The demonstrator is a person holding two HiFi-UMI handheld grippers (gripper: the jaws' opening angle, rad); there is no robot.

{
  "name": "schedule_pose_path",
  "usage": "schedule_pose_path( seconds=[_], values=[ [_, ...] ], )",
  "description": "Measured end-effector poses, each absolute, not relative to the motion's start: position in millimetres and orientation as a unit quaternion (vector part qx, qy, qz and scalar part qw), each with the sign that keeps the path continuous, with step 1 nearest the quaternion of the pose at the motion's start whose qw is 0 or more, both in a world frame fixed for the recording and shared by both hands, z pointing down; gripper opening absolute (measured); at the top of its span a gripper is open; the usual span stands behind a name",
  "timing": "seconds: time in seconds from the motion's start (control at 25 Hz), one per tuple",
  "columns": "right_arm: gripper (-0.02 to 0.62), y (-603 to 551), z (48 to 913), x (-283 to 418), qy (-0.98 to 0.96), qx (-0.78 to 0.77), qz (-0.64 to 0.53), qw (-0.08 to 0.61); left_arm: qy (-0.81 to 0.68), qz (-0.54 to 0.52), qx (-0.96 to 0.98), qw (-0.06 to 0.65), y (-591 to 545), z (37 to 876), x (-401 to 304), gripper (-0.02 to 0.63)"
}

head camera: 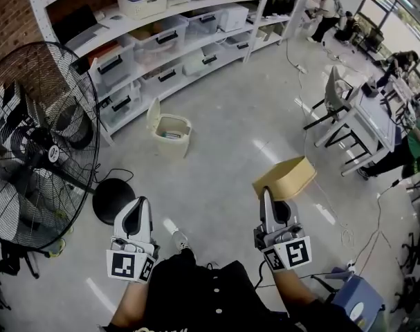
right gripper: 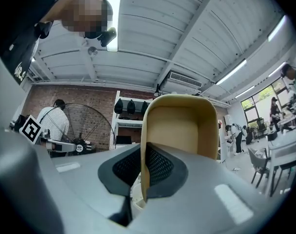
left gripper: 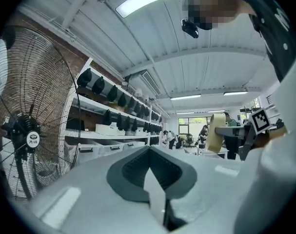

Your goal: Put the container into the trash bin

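Two level tools, right tool point(head camera: 266, 194) pinching container point(head camera: 287, 177) rim, left tool point(head camera: 137, 203) closed, empty.

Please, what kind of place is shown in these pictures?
Probably a workshop or lab with a storage side. White shelves loaded with plastic bins line a brick wall, a large fan stands on the bare floor, and people sit near desks.

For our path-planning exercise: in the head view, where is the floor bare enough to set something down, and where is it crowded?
Bare floor stretches between the trash bin and the desk, and from the bin toward the held container. Crowded: the fan at left, shelves behind the bin, cables at right.
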State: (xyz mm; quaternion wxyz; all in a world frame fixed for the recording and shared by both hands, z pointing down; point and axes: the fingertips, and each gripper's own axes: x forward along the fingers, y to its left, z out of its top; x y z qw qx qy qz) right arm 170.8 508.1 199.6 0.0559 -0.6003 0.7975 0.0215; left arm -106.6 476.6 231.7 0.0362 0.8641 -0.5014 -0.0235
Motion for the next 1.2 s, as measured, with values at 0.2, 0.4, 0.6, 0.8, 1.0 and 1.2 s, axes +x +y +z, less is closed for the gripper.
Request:
schedule_pose_path(
  seconds=[0.2,0.4,0.6,0.8,1.0,1.2],
  values=[
    [0.025,478.2,196.3,162.3,0.797,-0.600,0.024,0.059,-0.502,-0.027,0.864,0.034,447.9,229.2,-113.6,0.000],
    [0.025,450.6,194.4,152.0,0.795,-0.603,0.031,0.061,-0.500,-0.032,0.865,0.030,419.2,228.2,-125.4,0.000],
    [0.025,429.0,194.5,140.4,0.790,-0.610,0.033,0.060,-0.490,-0.032,0.871,0.031,396.8,229.7,-135.8,0.000],
    [0.025,422.1,197.7,131.6,0.785,-0.616,0.032,0.058,-0.478,-0.026,0.878,0.031,384.9,232.8,-145.2,0.000],
    [0.025,411.7,204.7,131.9,0.783,-0.620,0.023,0.049,-0.479,-0.022,0.877,0.038,375.7,238.5,-147.3,0.000],
    [0.025,391.6,213.0,128.9,0.787,-0.615,0.020,0.046,-0.482,-0.018,0.875,0.043,361.8,248.1,-147.3,0.000]
  ],
)
